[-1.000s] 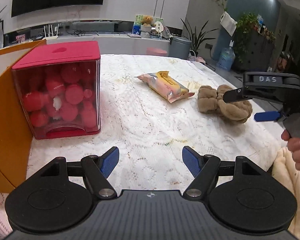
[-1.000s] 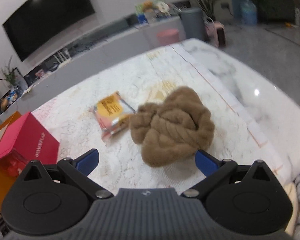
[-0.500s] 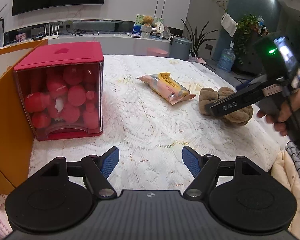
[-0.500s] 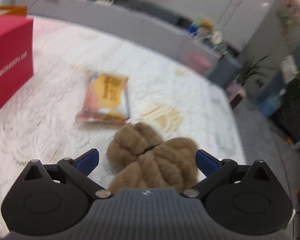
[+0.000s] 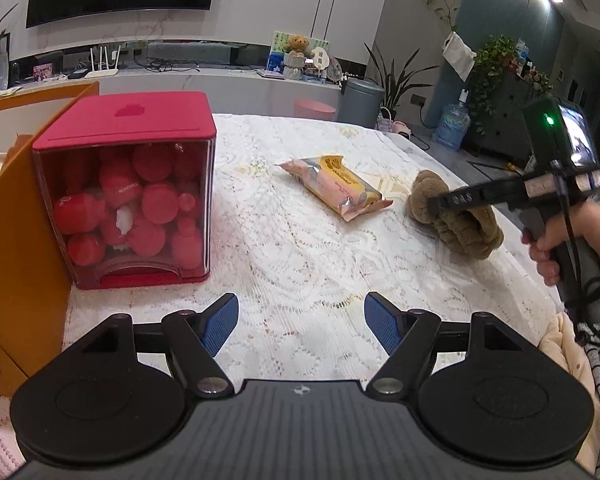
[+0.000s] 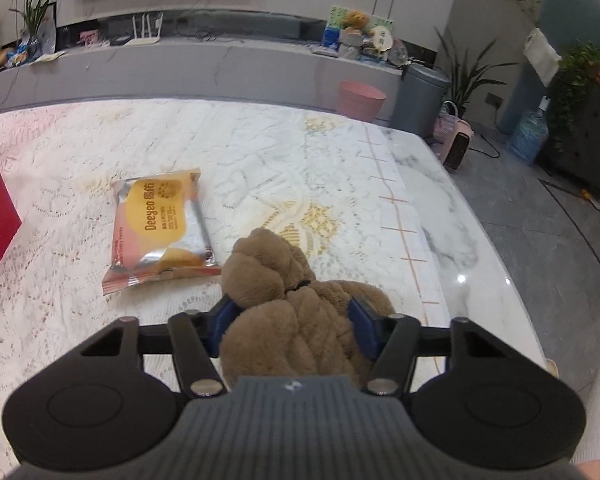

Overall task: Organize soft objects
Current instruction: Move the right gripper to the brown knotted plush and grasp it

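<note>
The right gripper (image 6: 292, 322) is clenched on the brown plush toy (image 6: 300, 304), which sits near the table's (image 6: 452, 216) right edge, just beside the snack packet (image 6: 160, 224). The left gripper (image 5: 301, 322) hangs released over the near edge, clear of the red box (image 5: 128, 188) at the left.

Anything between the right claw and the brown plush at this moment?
Nothing visible. The right claw already straddles the plush, one blue finger on each flank, pressing into the fur. The snack pack lies apart, ahead and left. The left claw is open over bare tablecloth.
</note>
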Tool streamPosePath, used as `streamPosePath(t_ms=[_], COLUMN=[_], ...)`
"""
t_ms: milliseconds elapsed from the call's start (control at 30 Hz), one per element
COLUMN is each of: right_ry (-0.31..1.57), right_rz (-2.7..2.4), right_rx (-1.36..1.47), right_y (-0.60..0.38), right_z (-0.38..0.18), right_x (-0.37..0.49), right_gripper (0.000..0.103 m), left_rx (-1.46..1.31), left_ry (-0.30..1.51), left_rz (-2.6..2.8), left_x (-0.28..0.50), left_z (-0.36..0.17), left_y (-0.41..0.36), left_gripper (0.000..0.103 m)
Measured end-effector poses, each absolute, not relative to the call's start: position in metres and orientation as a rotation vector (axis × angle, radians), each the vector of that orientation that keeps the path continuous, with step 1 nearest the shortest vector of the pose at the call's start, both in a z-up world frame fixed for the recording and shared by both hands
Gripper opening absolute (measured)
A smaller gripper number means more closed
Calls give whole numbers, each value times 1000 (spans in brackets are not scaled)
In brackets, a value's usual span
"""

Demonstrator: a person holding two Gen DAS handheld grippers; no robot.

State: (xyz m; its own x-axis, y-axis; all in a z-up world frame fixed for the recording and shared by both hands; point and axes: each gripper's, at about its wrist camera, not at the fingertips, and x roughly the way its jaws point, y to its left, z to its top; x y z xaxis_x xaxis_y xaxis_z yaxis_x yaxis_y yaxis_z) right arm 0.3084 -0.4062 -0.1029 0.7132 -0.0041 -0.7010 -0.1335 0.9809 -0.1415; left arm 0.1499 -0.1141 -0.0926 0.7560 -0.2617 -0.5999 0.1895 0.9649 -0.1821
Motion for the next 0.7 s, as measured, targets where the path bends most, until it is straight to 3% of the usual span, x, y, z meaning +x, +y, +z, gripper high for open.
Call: streamPosePath(t_ms=[100, 233, 333, 367, 400, 700], right_ry=[768, 776, 753, 744, 737, 761], right_rz=[50, 76, 109, 131, 144, 184], right_rx=[-193, -193, -228, -240, -259, -345], right_y=[-409, -411, -409, -408, -407, -398], right_z=[-100, -96, -99, -100, -102, -120], right_x=[300, 292, 293, 295, 298, 335], right_gripper=[44, 43, 66, 84, 92, 95], left_rx=[-105, -77, -67, -72, -76, -70], left_ry=[658, 651, 673, 679, 680, 683], left_rz=[-242, -226, -218, -218, -220, -225], left_x=[150, 150, 151, 150, 150, 152], left_z=[-91, -93, -96, -96, -96, -97], left_y=[-114, -114, -114, -114, -113, -112], left_gripper=[85, 85, 84, 84, 84, 84])
